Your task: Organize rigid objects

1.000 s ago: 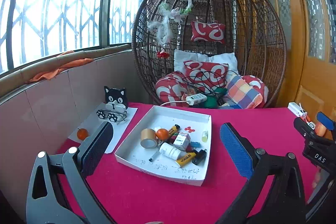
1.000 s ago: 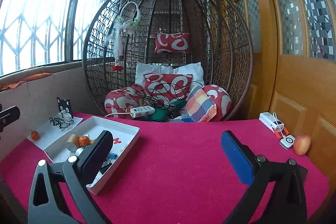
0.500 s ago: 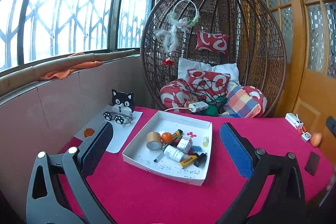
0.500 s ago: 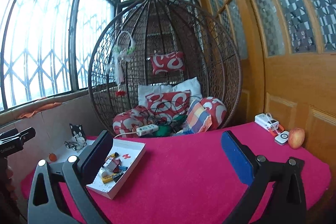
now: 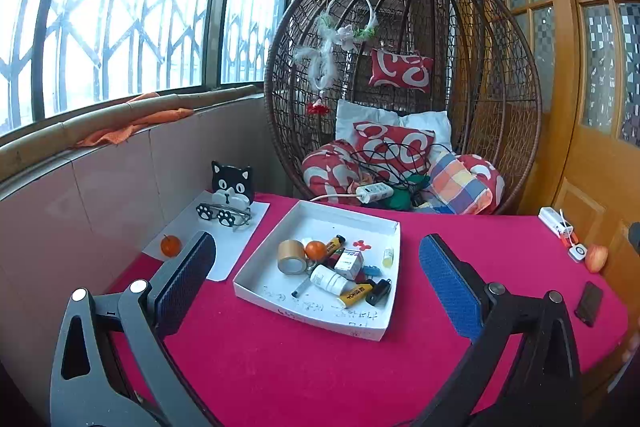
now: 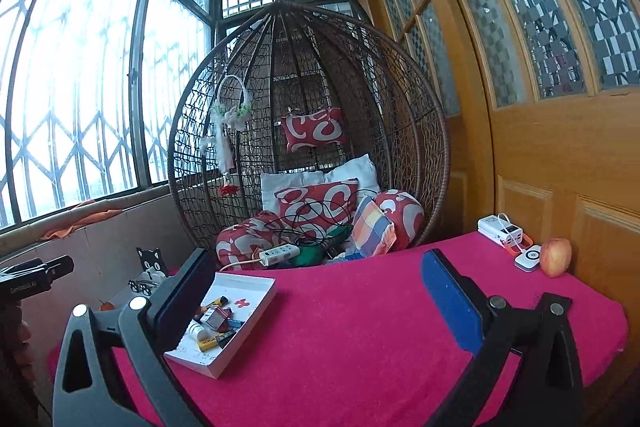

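Note:
A white shallow tray [image 5: 256, 277] sits on the red-covered table and holds several small items: a tape roll [image 5: 291, 255], an orange fruit [image 5: 315, 249], a white bottle [image 5: 329, 278], a small box [image 5: 349, 262] and lighters. The tray also shows in the right wrist view [image 6: 256, 301]. My left gripper [image 5: 318, 285] is open and empty, raised in front of the tray. My right gripper [image 6: 320, 301] is open and empty, high above the table's middle, right of the tray.
A cat-shaped holder with glasses [image 5: 230, 193] and an orange [image 5: 171, 245] sit on white paper at the left. A power bank [image 6: 505, 230], a white device and an apple [image 6: 556, 257] lie at the right edge by the wooden door. A dark phone [image 5: 589, 303] lies nearby. A wicker hanging chair [image 6: 312, 163] stands behind.
Both grippers have pulled back and risen from the table, so the tray looks smaller and farther. Both stay open and empty.

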`<state>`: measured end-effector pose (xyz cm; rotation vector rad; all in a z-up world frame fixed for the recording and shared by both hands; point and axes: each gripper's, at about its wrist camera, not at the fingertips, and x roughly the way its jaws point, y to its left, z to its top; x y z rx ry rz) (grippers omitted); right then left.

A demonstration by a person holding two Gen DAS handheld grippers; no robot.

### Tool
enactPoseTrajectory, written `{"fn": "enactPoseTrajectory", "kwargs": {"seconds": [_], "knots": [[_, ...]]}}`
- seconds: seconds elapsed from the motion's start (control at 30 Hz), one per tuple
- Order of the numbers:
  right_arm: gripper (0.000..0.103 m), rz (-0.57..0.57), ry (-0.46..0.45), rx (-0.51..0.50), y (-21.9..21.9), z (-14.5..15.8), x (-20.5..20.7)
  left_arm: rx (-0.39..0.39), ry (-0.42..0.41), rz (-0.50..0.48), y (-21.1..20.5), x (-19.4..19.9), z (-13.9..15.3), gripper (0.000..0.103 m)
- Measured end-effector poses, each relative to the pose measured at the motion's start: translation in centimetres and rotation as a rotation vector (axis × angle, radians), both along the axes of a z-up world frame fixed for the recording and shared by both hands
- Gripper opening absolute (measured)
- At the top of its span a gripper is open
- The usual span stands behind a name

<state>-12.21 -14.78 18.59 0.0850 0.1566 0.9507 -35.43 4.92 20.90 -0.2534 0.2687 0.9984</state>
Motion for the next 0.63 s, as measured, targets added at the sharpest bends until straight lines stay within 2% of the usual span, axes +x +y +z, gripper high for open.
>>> {"fn": "enactPoseTrajectory", "kwargs": {"seconds": [0.63], "knots": [[0.103, -0.031, 0.067, -0.021, 0.0, -1.1, 1.1, -0.032, -0.001, -0.085, 0.5, 0.9, -0.8, 0.103]]}}
